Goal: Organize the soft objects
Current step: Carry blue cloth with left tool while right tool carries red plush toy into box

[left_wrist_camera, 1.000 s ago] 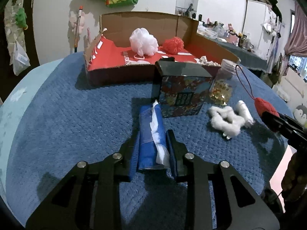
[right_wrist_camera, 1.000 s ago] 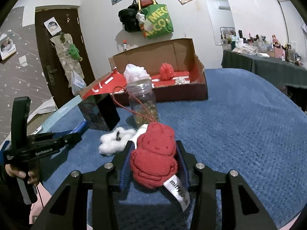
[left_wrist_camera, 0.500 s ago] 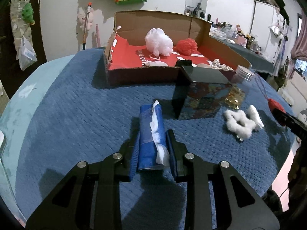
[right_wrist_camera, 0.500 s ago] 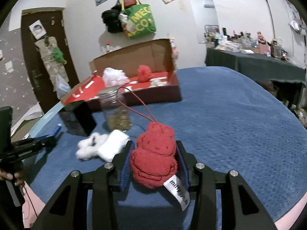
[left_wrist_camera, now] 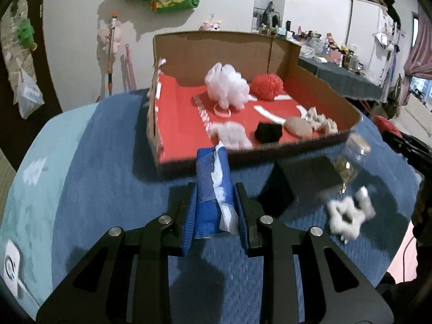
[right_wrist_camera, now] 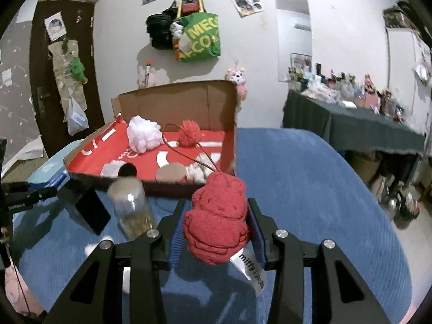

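My left gripper [left_wrist_camera: 215, 202] is shut on a blue tissue pack [left_wrist_camera: 209, 189] with white tissue sticking out, held above the blue blanket just in front of the cardboard box [left_wrist_camera: 243, 43]. My right gripper [right_wrist_camera: 216, 224] is shut on a red knitted plush [right_wrist_camera: 217, 216] with a red cord and a white label, held near the box's [right_wrist_camera: 175, 100] front right corner. The red-lined box holds a white pouf [left_wrist_camera: 226, 85], a red pouf [left_wrist_camera: 267, 86], a black piece [left_wrist_camera: 268, 132] and several other soft items. A white fluffy piece [left_wrist_camera: 348, 216] lies on the blanket at right.
A dark box [left_wrist_camera: 305, 178] and a clear jar [left_wrist_camera: 351, 159] stand on the blanket in front of the cardboard box; both also show in the right wrist view, the jar [right_wrist_camera: 131, 208] left of my right gripper. A dark table [right_wrist_camera: 351, 124] with clutter stands at far right.
Both grippers have risen and moved toward the cardboard box with their loads. The box interior now shows from above in the left wrist view.
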Motion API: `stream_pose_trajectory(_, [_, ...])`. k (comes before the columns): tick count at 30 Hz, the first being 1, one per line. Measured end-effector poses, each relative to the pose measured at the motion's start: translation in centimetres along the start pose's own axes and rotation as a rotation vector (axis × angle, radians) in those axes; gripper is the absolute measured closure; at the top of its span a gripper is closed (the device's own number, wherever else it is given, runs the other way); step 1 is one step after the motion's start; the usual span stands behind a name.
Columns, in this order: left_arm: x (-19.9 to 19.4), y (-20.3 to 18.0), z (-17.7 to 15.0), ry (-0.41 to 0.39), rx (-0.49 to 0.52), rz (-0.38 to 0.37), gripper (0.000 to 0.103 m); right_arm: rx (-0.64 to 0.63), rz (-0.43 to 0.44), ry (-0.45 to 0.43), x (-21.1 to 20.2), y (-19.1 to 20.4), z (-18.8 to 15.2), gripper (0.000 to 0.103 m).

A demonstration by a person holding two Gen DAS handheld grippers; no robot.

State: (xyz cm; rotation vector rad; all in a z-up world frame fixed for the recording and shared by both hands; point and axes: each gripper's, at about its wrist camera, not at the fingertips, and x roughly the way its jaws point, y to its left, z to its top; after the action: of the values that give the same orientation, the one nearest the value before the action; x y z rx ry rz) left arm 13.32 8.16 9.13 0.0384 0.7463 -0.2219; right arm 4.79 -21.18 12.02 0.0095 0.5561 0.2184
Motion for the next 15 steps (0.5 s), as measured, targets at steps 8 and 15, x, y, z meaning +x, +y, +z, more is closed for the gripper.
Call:
stream_pose_trajectory(8, [2.6,-0.6,5.4,0.033,0.089,-0.084,0.078,-0.109,0.105,0.049,4.6,2.1,5.3,0.058])
stream_pose_trajectory(15, [6.6,-3.4,10.3,0.105,0.176,-0.175,0.078,-0.176,0.173,0.192,10.9,4.3,10.3,0.058])
